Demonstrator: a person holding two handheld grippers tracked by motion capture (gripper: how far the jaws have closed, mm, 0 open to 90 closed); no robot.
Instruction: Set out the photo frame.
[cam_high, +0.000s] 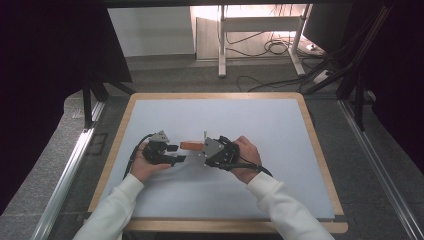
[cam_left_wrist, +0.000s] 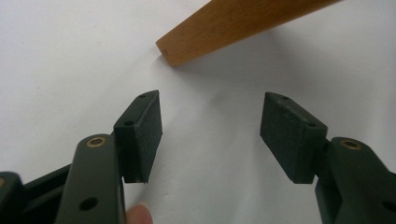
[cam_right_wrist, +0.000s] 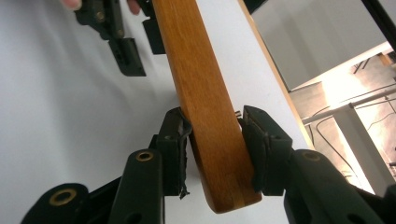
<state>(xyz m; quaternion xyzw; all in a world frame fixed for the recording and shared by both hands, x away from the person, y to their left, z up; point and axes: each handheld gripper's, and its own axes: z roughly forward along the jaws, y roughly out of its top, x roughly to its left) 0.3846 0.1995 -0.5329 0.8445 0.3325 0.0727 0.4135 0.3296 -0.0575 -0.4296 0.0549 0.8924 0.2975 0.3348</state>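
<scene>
While the right gripper (cam_right_wrist: 212, 140) clamps the wooden stick (cam_right_wrist: 201, 93) | left gripper (cam_left_wrist: 210, 135) gapes wide | stick looks light, stiff, smooth | grip mid-shaft, squarely.

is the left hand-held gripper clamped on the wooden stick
No, the left hand-held gripper is open, with the wooden stick beyond its pads.

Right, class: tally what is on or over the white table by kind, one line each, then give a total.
Brown wooden handle-like stick: 1
Black two-jaw grippers: 2, left gripper and right gripper
White table with wooden rim: 1
Total: 4
</scene>
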